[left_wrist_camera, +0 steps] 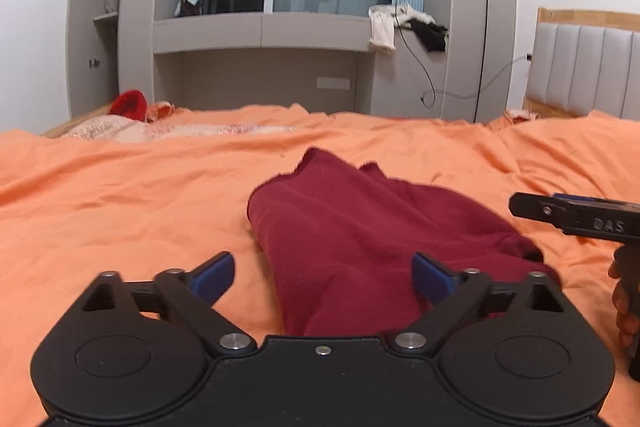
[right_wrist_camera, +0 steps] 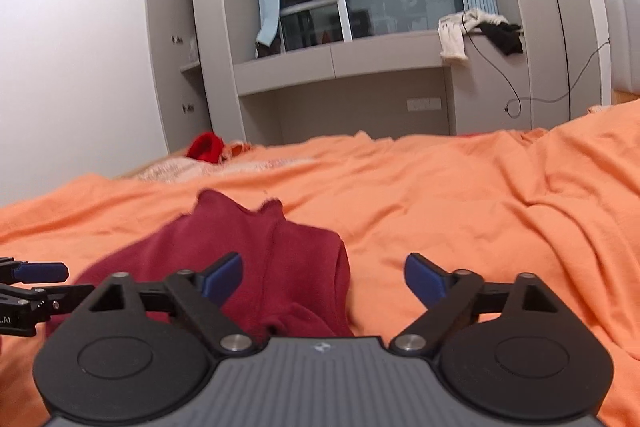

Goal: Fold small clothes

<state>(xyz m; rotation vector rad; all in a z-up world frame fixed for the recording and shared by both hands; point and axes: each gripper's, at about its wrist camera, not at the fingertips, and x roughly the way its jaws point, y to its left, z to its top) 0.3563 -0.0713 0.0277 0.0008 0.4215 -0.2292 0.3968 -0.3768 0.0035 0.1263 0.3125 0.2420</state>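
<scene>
- The dark red garment (left_wrist_camera: 360, 227) is lying bunched on the orange bedsheet (left_wrist_camera: 120, 195), filling the centre and lower centre of the left wrist view and sitting lower left of centre in the right wrist view.
- The left gripper (left_wrist_camera: 322, 277) is hovering at the garment's near end with its fingers (left_wrist_camera: 430, 277) wide apart; cloth is showing between them, but the pads are not pressing on it.
- The right gripper (right_wrist_camera: 322, 279) is likewise standing with fingers spread and nothing clamped; its left finger is sitting over the cloth, its right finger over bare sheet.
- Risk: the garment is looking rumpled and ridged rather than flat, so any fold made now would probably be trapping creases.
- Risk: a low pinch could be catching the bedsheet along with the cloth, since both are soft and touching.
- Risk: the two grippers are working close together at the same end, so they could be knocking into each other.
- Risk: the far edge is standing up in peaks, so it may be flopping back unevenly.
- Count: one dark red garment, two grippers, four fingers.
- Count: one bright red item (left_wrist_camera: 130, 105) at the bed's far left corner; a pale garment (left_wrist_camera: 382, 27) and a black one (left_wrist_camera: 432, 33) on the ledge, upper right.
</scene>
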